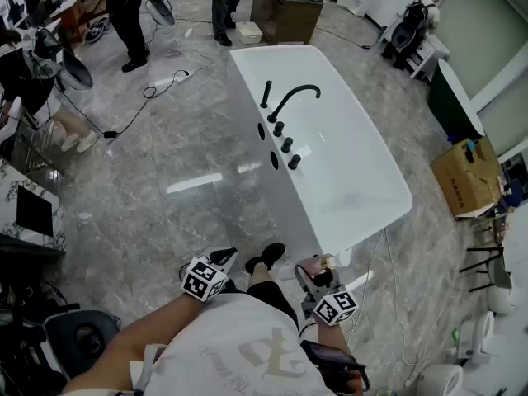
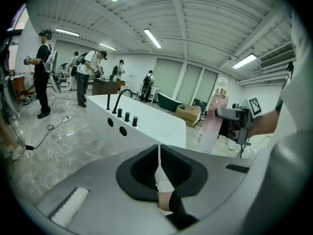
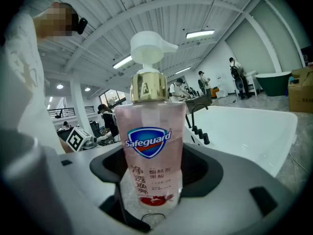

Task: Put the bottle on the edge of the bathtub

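A pink pump bottle [image 3: 152, 146] with a white pump head and gold collar stands upright between the jaws of my right gripper [image 3: 151, 185], which is shut on its lower body. In the head view this gripper [image 1: 320, 277] holds the bottle [image 1: 323, 264] just in front of the near end of the white bathtub [image 1: 247, 81]. My left gripper [image 1: 219, 264] hovers to the left of it, apart from the tub. Its jaws [image 2: 159, 153] are shut with nothing between them. From the left gripper view the bottle [image 2: 213, 119] shows to the right of the tub [image 2: 146, 119].
A black faucet [image 1: 293, 101] and several black knobs [image 1: 285, 145] line the tub's left rim. A cable [image 1: 148, 93] runs over the marble floor at left. People stand at the back near a dark cabinet [image 1: 285, 15]. A cardboard box [image 1: 466, 176] sits at right.
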`<state>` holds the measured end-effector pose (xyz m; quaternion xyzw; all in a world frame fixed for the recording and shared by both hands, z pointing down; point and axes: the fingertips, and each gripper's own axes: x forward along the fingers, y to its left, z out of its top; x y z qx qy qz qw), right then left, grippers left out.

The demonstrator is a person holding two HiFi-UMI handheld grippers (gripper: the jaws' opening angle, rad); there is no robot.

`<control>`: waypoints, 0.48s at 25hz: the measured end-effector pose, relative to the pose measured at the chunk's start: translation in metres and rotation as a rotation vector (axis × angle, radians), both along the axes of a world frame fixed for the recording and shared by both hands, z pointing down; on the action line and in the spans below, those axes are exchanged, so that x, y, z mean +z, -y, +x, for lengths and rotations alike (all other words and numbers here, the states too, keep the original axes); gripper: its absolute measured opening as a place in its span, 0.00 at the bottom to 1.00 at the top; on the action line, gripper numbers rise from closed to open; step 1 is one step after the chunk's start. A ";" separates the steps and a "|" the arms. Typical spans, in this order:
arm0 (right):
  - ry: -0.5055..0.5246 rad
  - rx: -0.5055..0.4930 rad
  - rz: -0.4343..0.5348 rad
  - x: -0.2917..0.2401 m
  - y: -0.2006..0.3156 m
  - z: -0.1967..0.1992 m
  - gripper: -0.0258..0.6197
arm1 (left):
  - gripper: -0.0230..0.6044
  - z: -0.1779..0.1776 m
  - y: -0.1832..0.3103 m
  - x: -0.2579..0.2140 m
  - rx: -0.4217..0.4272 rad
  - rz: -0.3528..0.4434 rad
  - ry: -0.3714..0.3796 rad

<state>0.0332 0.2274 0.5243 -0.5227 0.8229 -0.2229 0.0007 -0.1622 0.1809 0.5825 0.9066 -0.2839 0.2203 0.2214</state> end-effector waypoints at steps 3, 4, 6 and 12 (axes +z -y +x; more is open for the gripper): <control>-0.001 0.007 0.002 -0.005 -0.017 0.006 0.51 | 0.06 0.005 -0.019 -0.002 0.019 -0.006 0.005; 0.001 0.010 0.003 -0.006 -0.022 0.008 0.51 | 0.06 0.007 -0.023 -0.002 0.024 -0.008 0.008; 0.004 0.020 0.002 -0.007 -0.032 0.012 0.51 | 0.06 0.010 -0.030 -0.001 0.033 -0.009 0.013; 0.010 0.041 0.010 -0.012 -0.051 0.029 0.51 | 0.06 0.034 -0.044 -0.006 0.067 0.001 0.015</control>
